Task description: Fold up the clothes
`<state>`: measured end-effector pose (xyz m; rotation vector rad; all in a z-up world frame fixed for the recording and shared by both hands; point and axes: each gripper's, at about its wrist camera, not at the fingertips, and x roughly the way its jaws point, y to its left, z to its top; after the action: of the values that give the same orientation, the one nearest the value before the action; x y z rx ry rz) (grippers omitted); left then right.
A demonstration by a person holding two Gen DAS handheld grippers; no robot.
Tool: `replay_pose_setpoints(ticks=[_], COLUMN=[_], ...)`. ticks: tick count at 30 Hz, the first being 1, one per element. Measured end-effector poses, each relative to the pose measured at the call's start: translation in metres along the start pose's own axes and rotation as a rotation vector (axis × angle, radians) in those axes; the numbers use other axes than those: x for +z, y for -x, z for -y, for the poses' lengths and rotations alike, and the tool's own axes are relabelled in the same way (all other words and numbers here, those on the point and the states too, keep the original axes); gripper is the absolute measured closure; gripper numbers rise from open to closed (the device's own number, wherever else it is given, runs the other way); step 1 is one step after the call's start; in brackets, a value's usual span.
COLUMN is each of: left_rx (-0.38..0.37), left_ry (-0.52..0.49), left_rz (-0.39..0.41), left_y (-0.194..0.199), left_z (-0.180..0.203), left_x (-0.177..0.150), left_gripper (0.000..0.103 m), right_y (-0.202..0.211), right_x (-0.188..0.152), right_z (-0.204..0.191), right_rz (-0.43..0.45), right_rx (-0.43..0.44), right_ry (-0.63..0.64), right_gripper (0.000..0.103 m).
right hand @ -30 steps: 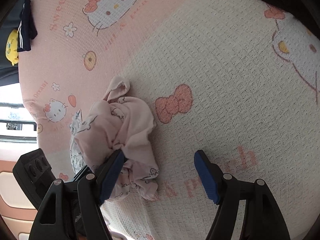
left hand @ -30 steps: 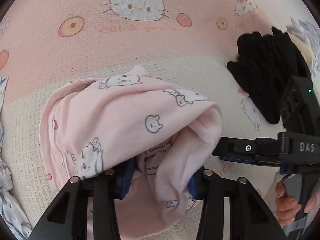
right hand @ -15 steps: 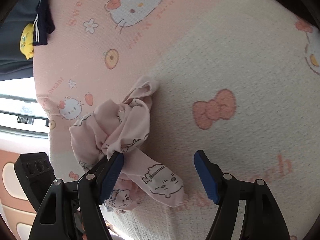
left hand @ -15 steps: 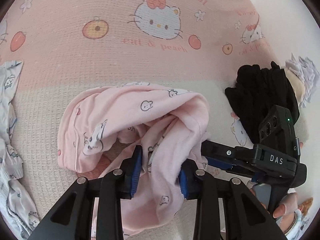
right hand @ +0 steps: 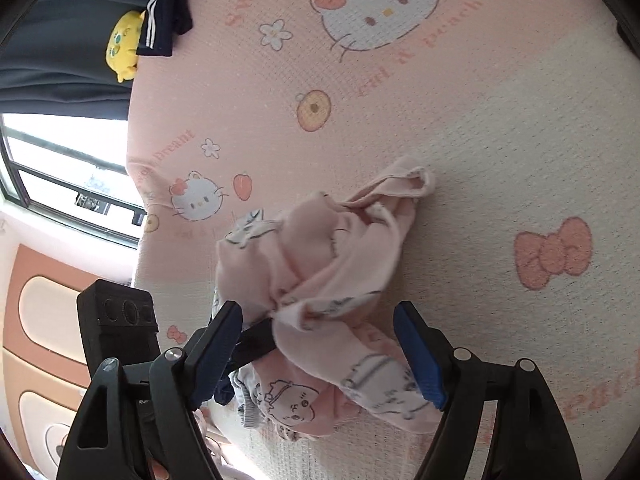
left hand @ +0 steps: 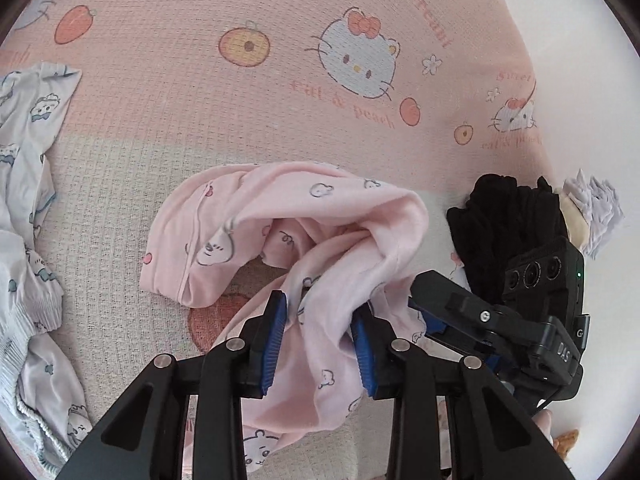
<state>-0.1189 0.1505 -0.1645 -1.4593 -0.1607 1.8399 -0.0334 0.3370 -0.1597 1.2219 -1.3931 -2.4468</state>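
Note:
A crumpled pink garment (left hand: 288, 232) with small animal prints lies on the bed cover. My left gripper (left hand: 320, 324) is shut on a bunched fold of it, and cloth hangs down between the blue pads. In the right wrist view the same pink garment (right hand: 328, 264) sits twisted between and ahead of my right gripper (right hand: 320, 344), whose fingers stand wide open on either side of the cloth. The right gripper's body (left hand: 520, 320) shows at the right of the left wrist view, close beside the held fold.
The pink and cream cat-print bed cover (left hand: 248, 92) fills both views. A white printed garment (left hand: 24, 240) lies at the left. A black garment (left hand: 504, 224) sits at the right, with a pale blue-white item (left hand: 596, 204) behind it. A window (right hand: 60, 184) lies beyond the bed's edge.
My left gripper has closed in on the pink fold and lifted it back, so more of the bed shows. The right gripper has moved closer over the garment, still open.

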Motion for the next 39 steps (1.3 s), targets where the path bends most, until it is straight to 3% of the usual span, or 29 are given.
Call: replay_pose_setpoints(ticks=[7, 9, 10, 12, 15, 18, 23, 25, 31, 39], left_rx=[0.028, 0.031, 0.033, 0.036, 0.024, 0.002, -0.033, -0.046, 0.0, 0.019], left_ry=[-0.017, -0.018, -0.025, -0.037, -0.028, 0.011, 0.077, 0.109, 0.107, 0.13], left_rz=[0.008, 0.012, 0.019, 0.032, 0.041, 0.045, 0.052, 0.052, 0.073, 0.06], left_y=[-0.002, -0.003, -0.003, -0.002, -0.001, 0.0, 0.001, 0.003, 0.011, 0.005], left_z=[-0.001, -0.002, -0.001, 0.0, 0.0, -0.003, -0.008, -0.013, -0.018, -0.026], left_x=[-0.001, -0.001, -0.002, -0.003, -0.003, -0.001, 0.002, 0.003, 0.007, 0.006], left_gripper=[0.074, 0.074, 0.074, 0.074, 0.074, 0.086, 0.086, 0.087, 0.087, 0.087], right_y=[-0.01, -0.012, -0.013, -0.013, -0.009, -0.001, 0.012, 0.015, 0.028, 0.048], right_x=[-0.003, -0.003, -0.003, -0.005, -0.007, -0.008, -0.011, -0.012, -0.008, 0.008], right_z=[-0.002, 0.0, 0.0, -0.002, -0.009, -0.018, -0.038, -0.041, -0.043, -0.028], right_rz=[0.004, 0.009, 0.015, 0.024, 0.042, 0.072, 0.128, 0.133, 0.17, 0.222], right_rx=[-0.056, -0.055, -0.055, -0.08, -0.115, -0.151, -0.285, -0.297, -0.347, -0.372], right_ry=[0.027, 0.029, 0.034, 0.062, 0.11, 0.165, 0.31, 0.329, 0.334, 0.248], right_gripper=[0.027, 0.047, 0.049, 0.065, 0.074, 0.078, 0.084, 0.085, 0.086, 0.087])
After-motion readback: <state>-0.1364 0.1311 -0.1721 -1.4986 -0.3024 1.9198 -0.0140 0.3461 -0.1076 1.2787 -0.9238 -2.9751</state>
